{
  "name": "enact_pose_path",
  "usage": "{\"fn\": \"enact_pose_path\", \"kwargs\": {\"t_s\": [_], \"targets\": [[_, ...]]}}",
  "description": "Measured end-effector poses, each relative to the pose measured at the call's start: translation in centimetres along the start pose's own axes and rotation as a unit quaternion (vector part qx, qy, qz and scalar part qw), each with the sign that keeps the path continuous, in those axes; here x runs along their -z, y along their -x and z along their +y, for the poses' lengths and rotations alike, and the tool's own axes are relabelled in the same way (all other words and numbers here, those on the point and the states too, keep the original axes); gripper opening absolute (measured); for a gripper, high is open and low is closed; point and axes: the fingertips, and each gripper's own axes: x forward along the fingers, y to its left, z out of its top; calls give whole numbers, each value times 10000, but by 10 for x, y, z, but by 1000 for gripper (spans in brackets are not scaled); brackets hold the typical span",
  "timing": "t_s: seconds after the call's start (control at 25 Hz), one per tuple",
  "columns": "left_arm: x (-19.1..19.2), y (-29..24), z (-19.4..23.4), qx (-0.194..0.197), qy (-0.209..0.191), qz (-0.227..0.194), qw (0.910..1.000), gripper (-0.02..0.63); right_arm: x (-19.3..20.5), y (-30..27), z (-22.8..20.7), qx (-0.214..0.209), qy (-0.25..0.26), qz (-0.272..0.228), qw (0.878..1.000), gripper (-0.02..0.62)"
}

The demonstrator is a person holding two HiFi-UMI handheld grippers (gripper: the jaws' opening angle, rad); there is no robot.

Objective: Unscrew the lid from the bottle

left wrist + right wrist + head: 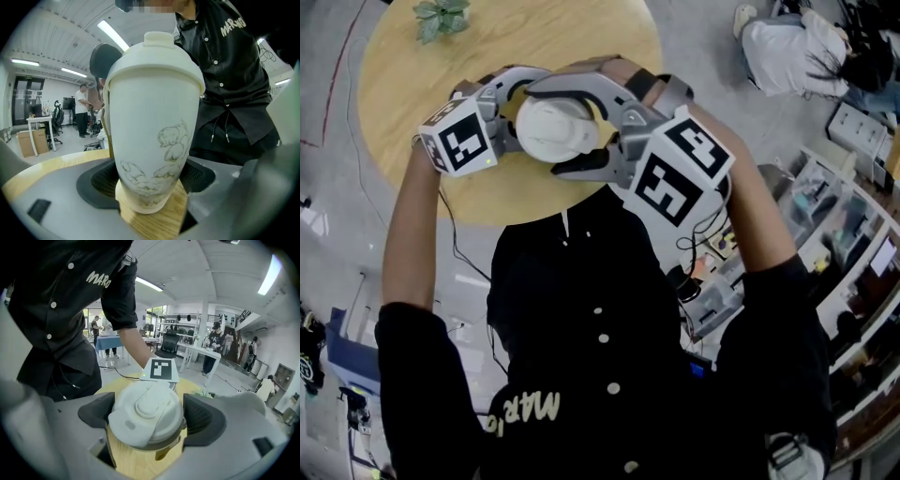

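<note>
Left gripper view: left gripper (pixel 151 178) jaws clamp lower body of white bottle (pixel 154 108), upright on round wooden desk (pixel 152 224). Right gripper view: right gripper (pixel 150 417) jaws grip lid (pixel 143 411), 2 pads touching.

Saw a cream-white tapered plastic bottle (pixel 154 131), smooth and matt with a faint printed line drawing, topped by a domed white plastic lid (pixel 140 408) of the same dull sheen. Noted a round pale wooden table (pixel 403 103), grain showing under a satin finish. Found the left gripper (pixel 151 180) and right gripper (pixel 150 417) shelled in smooth matt grey plastic, with black finely ribbed pads (pixel 206 420) and printed black-and-white marker cubes (pixel 680 173).
</note>
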Motion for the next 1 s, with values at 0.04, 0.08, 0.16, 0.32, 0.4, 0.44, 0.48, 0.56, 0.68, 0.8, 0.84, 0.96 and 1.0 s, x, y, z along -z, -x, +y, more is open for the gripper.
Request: {"fn": "enact_pose_path", "kwargs": {"t_s": [0.04, 0.08, 0.16, 0.32, 0.4, 0.44, 0.48, 0.56, 0.68, 0.8, 0.84, 0.96, 1.0], "targets": [[0, 0, 0, -9, 0, 4, 10000, 378, 0, 0, 0, -13, 15, 12, 10000, 460], [0, 0, 0, -18, -3, 10, 10000, 377, -1, 0, 0, 15, 9, 18, 10000, 462], [0, 0, 0, -22, -2, 20, 10000, 379, 0, -1, -1, 174, -41, 60, 9998, 467], [0, 1, 0, -17, 7, 24, 10000, 379, -2, 5, -8, 710, -463, 57, 9964, 477], [1, 1, -1, -17, 4, 33, 10000, 379, -9, 16, -15, 1162, -1003, -160, 9880, 477], [1, 1, -1, -15, 5, 34, 10000, 378, -12, 22, -18, 1436, -1306, -268, 9806, 477], [1, 0, -1, -13, 6, 32, 10000, 378, -14, 28, -20, 1729, -1637, -349, 9706, 477], [1, 0, -1, -9, 3, 31, 10000, 379, -14, 36, -22, 2375, -2364, -396, 9413, 477], [0, 0, -1, -13, 0, 44, 10000, 378, -3, 40, -22, 3295, -3314, -192, 8839, 477], [1, 0, -2, -4, 4, 61, 10000, 377, 5, 34, -21, 3786, -3755, 62, 8460, 479], [1, -1, -2, 5, 1, 70, 10000, 379, 4, 31, -22, 3914, -3777, 92, 8391, 479], [0, -1, -3, 5, -8, 78, 10000, 378, 6, 25, -23, 4287, -3872, 195, 8161, 479], [-1, -2, -3, -5, -7, 52, 10000, 379, 9, 25, -24, 4408, -3892, 273, 8084, 479]]}}
